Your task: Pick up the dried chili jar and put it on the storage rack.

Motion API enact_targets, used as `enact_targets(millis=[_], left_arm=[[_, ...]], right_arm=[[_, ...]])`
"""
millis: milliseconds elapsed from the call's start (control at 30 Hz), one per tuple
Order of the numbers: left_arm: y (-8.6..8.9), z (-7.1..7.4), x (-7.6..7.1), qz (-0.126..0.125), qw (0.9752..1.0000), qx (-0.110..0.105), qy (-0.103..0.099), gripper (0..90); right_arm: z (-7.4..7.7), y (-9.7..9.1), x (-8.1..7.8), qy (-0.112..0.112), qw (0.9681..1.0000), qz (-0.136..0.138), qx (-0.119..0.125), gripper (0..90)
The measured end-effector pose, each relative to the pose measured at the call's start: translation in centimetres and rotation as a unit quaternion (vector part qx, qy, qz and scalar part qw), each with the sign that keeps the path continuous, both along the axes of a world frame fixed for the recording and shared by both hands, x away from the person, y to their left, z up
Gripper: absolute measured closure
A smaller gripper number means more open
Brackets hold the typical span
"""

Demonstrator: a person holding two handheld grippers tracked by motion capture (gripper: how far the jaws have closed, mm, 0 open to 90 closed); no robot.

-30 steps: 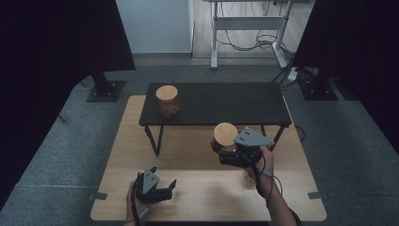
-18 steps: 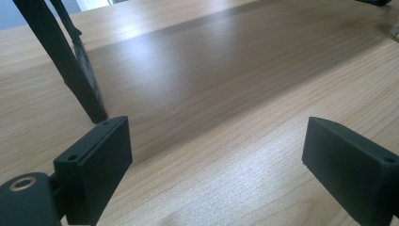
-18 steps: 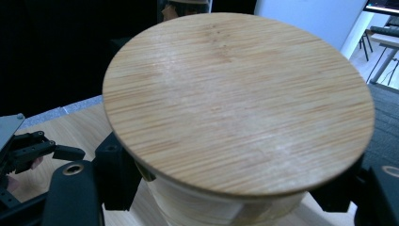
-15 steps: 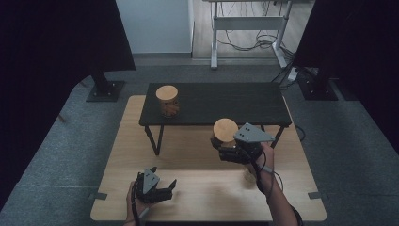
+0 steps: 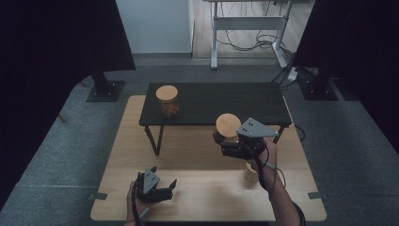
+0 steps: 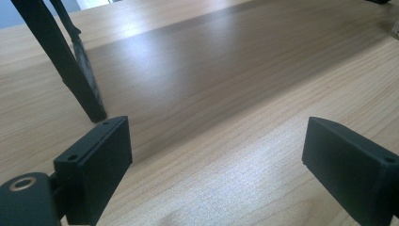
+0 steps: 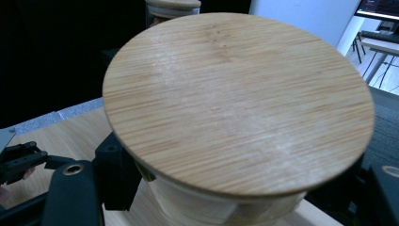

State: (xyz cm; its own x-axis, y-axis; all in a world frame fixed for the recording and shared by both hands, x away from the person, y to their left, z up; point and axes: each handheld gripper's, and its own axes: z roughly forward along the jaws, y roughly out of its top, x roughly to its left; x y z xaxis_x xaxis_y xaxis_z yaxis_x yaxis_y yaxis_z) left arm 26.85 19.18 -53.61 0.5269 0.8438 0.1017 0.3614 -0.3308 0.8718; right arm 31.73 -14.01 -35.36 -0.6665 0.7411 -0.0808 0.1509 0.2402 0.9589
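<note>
The right tool is clamped on a jar with a wooden lid, held above the wooden surface just in front of the low black table. A second lidded jar stands on that table's left end, well apart. A small jar sits on the surface below the right forearm. The left tool rests near the front edge, jaws wide apart and empty. Compared with a second ago, the held jar sits slightly nearer the black table; the left tool is unchanged.
</note>
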Motion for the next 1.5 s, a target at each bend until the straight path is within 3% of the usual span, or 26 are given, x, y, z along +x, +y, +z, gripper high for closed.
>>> enact_targets(millis=[967, 1500], left_arm=[[0.2, 0.1, 0.0, 0.000, 1.0000, 0.001, 0.000, 8.4], [0.2, 0.1, 0.1, -0.001, 1.0000, 0.002, 0.000, 8.4]], right_arm=[[0.5, -0.6, 3.2, 0.010, 0.9997, -0.012, 0.020, 25.2], [1.5, -0.1, 4.2, 0.006, 0.9998, -0.019, 0.002, 25.2]])
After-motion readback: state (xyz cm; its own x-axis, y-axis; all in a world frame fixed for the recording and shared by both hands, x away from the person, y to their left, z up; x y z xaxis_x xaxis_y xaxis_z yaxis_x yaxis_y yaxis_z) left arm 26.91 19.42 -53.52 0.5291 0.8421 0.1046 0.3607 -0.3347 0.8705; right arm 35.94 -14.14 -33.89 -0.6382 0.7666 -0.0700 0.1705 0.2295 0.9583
